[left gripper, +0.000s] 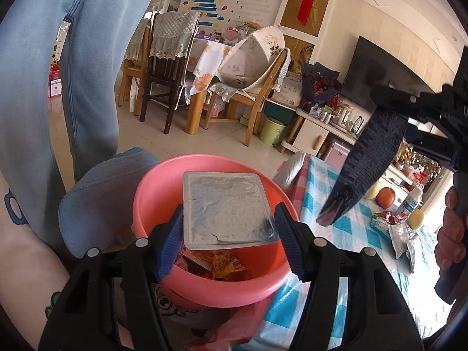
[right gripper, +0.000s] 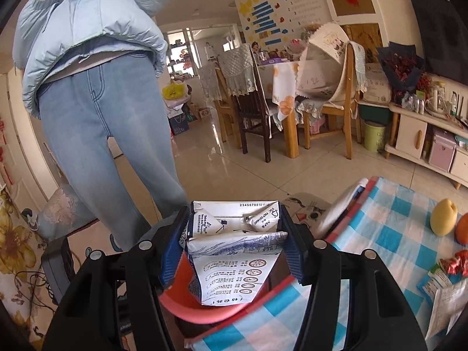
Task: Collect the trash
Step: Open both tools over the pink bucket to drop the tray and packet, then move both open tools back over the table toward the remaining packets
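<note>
My left gripper is shut on a flat silver foil-sealed tray, with a blue pad pressing each side. It hangs over a pink basin that holds crumpled snack wrappers. My right gripper is shut on a white milk carton with blue print, tilted above the pink basin's rim. In the left wrist view, the right gripper's dark finger points down over the table to the right of the basin, with a hand on its handle.
A blue-and-white checked tablecloth covers the table. On it lie a pear, an orange and snack wrappers. A person in jeans stands close by on the left. Chairs and a cabinet stand across the tiled floor.
</note>
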Available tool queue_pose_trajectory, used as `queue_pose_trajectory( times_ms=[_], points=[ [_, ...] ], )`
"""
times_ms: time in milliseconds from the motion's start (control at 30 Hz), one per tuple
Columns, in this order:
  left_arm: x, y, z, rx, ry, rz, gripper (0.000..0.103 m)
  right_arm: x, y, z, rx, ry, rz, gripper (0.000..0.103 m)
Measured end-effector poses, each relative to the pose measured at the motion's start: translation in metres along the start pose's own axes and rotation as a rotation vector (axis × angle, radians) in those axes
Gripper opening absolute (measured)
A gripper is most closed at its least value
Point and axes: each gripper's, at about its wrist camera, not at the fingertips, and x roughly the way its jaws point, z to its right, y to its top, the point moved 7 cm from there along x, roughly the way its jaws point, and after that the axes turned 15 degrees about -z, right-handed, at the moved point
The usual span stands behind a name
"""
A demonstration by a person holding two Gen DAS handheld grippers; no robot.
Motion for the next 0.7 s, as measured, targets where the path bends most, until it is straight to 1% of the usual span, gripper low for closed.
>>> queue_pose_trajectory(
  times_ms=[33,100,133,167,200,267,367,467,533,700],
  points=[
    [0.005,0.001,-0.002,0.006,0.015,-0.006,0.062,0.011,0.000,-0.003,-0.005,-0.016,-0.001,0.061],
    [0.014,0.002,-0.008,0.007,0.043,-0.022,0.064,0.034,-0.003,-0.005,-0.004,-0.017,-0.022,0.071],
    [0.016,0.002,-0.010,0.008,0.048,-0.034,0.065,0.044,-0.008,-0.003,0.009,-0.017,-0.038,0.080],
    [0.020,0.000,-0.013,0.010,0.059,-0.046,0.071,0.053,-0.013,0.001,0.032,-0.028,-0.058,0.082],
    [0.022,-0.001,-0.016,0.005,0.078,-0.052,0.078,0.059,-0.019,0.006,0.058,-0.027,-0.076,0.082],
    [0.024,-0.005,-0.023,-0.003,0.088,-0.054,0.079,0.064,-0.031,0.015,0.104,-0.004,-0.099,0.083],
    [0.020,-0.011,-0.028,-0.023,0.096,-0.051,0.082,0.056,-0.046,0.033,0.131,-0.036,-0.107,0.085],
    [0.014,-0.011,-0.027,-0.034,0.092,-0.045,0.083,0.037,-0.062,0.051,0.143,-0.089,-0.100,0.090],
    [0.011,-0.013,-0.025,-0.032,0.096,-0.040,0.087,0.025,-0.074,0.061,0.151,-0.120,-0.108,0.090],
    [0.004,-0.019,-0.011,-0.019,0.082,-0.046,0.088,0.000,-0.096,0.087,0.139,-0.214,-0.137,0.091]
  ],
)
